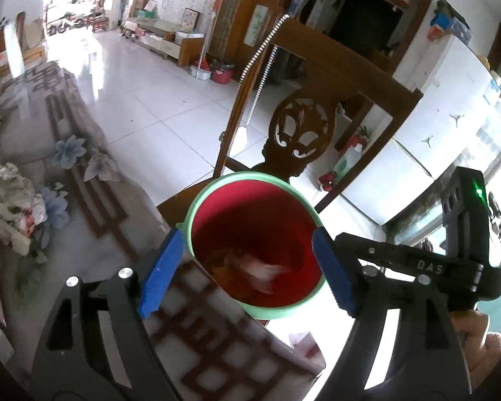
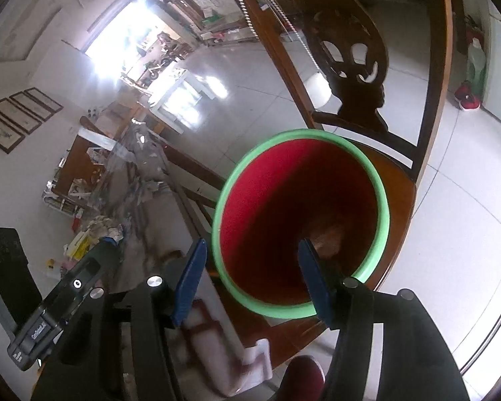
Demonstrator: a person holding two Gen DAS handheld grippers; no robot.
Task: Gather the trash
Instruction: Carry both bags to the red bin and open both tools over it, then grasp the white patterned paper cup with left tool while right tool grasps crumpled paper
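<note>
Two wrist views, and both of mine look down into the same red bin with a green rim (image 1: 255, 244) (image 2: 300, 230), which fills the lower middle of each frame. It stands on the seat of a wooden chair (image 1: 317, 100) (image 2: 397, 187), whose carved back rises behind it toward the top of the frame. A beaded chain (image 1: 262, 77) hangs over the chair's upper rail in the left wrist view.

The worktop (image 1: 83, 200) (image 2: 157, 234), covered with a patterned cloth under a glossy sheet, runs along the left of both frames, and its corner juts in at the lower middle, right against the bin's near side. The white tiled floor (image 1: 157, 100) (image 2: 467, 227) fills the rest.

My left gripper (image 1: 247, 270) has its jaws apart, with nothing between them, the blue pads (image 1: 162, 274) framing the bin's mouth. My right gripper (image 2: 250, 277) also has its jaws spread and holds nothing, one pad over the worktop edge and the other over the bin's rim. Each gripper shows at the edge of the other's view.

Crumpled trash (image 1: 260, 267) (image 2: 327, 234) lies at the bottom of the bin, pinkish-white and orange, blurred in the left view and partly behind a pad in the right. More crumpled floral paper (image 1: 13, 207) sits on the worktop at the left edge of the frame; I cannot make out what it is.
</note>
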